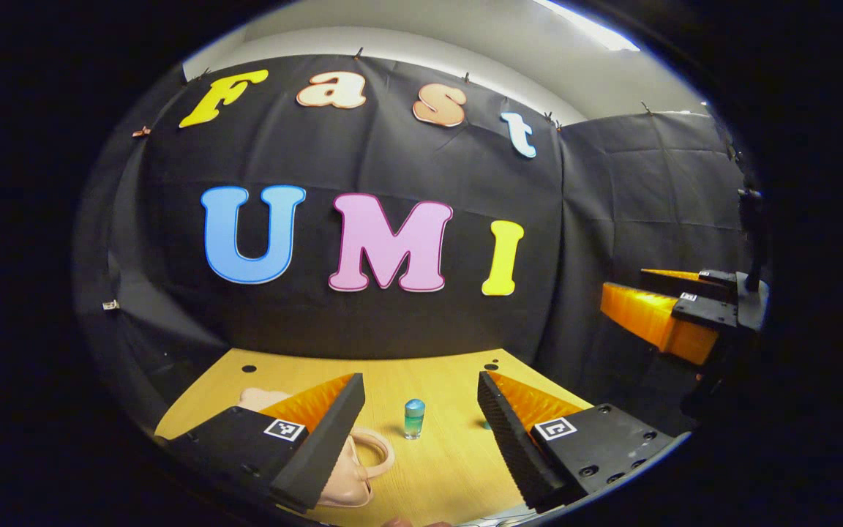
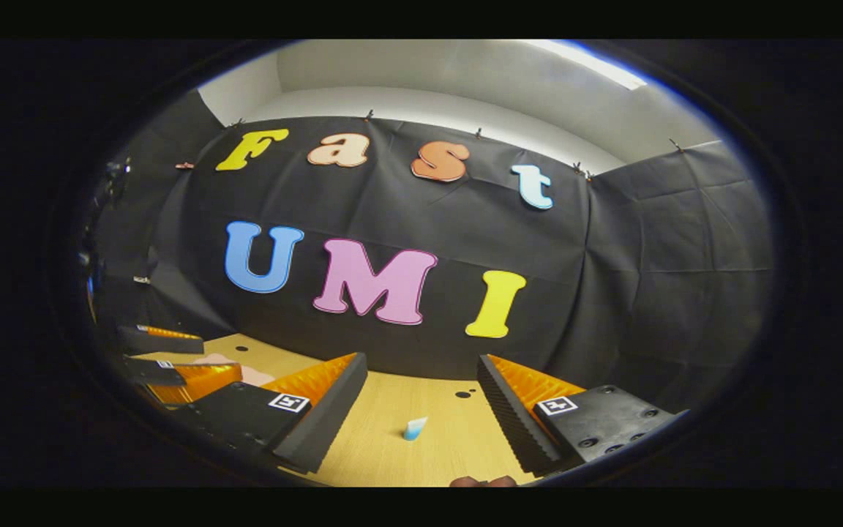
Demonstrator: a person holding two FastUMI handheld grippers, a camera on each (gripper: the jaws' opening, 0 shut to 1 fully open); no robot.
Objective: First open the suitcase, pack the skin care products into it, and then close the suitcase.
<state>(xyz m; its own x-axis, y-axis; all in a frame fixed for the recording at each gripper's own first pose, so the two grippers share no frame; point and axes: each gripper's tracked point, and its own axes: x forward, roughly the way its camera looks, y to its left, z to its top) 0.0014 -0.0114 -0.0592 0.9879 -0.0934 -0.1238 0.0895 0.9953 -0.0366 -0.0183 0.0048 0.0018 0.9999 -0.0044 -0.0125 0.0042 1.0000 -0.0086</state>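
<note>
Just one bottle (image 1: pixel 414 418), one suitcase (image 1: pixel 348 468)

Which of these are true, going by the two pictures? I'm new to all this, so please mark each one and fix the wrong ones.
1. The left gripper has its fingers spread apart. True.
2. A small bottle stands upright on the wooden table, between those fingers in the left gripper view. True.
3. The left gripper is squeezing the bottle. False: the fingers stand well apart and nothing is held.
4. The pink suitcase lies behind the left gripper's left finger in the left gripper view. True.
5. The right gripper is shut. False: its fingers are spread apart, with a small pale blue item lying on the table beyond them.
</note>
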